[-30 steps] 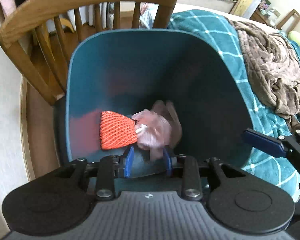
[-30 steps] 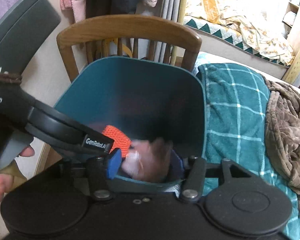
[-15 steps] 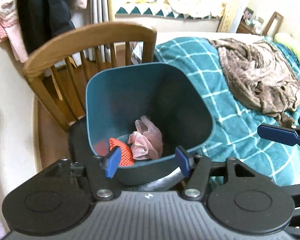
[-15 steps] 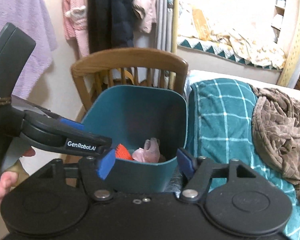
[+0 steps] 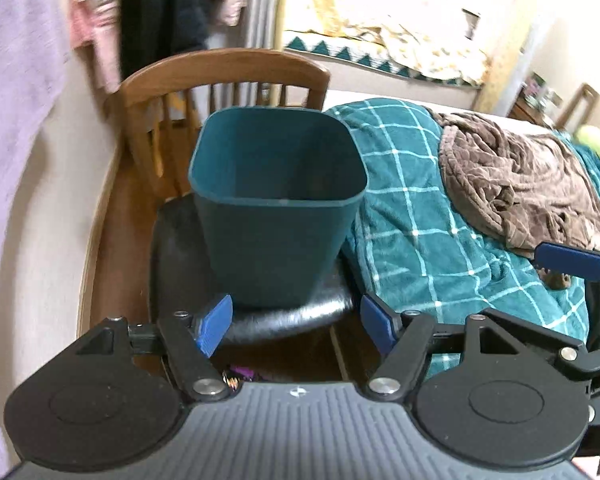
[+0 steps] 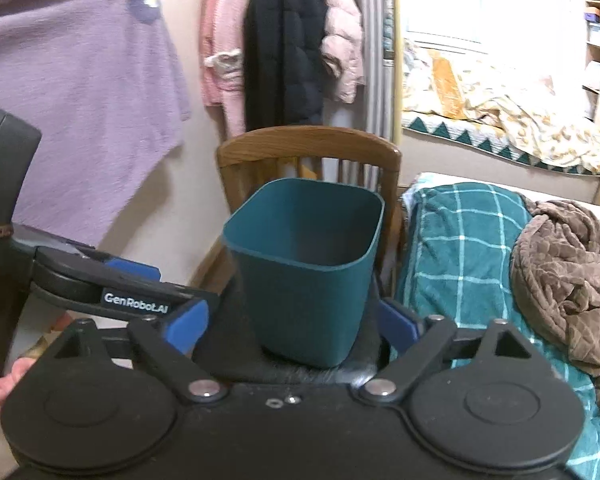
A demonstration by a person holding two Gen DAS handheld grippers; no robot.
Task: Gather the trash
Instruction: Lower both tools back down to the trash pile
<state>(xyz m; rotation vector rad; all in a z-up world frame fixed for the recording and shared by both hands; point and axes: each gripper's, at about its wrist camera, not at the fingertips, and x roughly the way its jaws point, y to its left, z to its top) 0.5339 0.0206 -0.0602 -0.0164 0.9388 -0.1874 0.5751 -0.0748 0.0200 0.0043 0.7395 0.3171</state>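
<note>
Now the bin (image 5: 276, 216) stands upright ahead of both grippers, a deep teal plastic tub with rounded corners, a thin rolled rim and walls that taper toward the base. From these angles only its dark inner walls show; the bottom is hidden, so I cannot tell what lies inside. It sits on the black padded seat (image 5: 180, 248) of a wooden chair (image 5: 224, 68), whose curved back and spindles rise just behind the bin.

The left gripper (image 5: 296, 322) has just been opening, and its blue pads (image 5: 214, 322) stand apart with nothing between them; the bin's base and the seat's front edge show through the gap. The right gripper (image 6: 296, 326) has likewise just been opening and is spread wide and empty, the bin framed between its pads (image 6: 188, 322). Each tool appears at the edge of the other's view: the right one's blue tip to the right of the left tool, the left one's black arm to the left of the right tool, with a hand (image 6: 4, 380) at its grip.

To the right of the bin lies a bed with a teal checked blanket (image 5: 420, 216) touching the seat's side, and a brown throw (image 5: 512, 184) bunched on top of it. Beyond the chair, clothes hang against a pale wall: a lilac garment (image 6: 80, 92), pink items (image 6: 220, 56) and a dark coat (image 6: 284, 44). A wooden floor (image 5: 112, 248) shows to the left of the chair.
</note>
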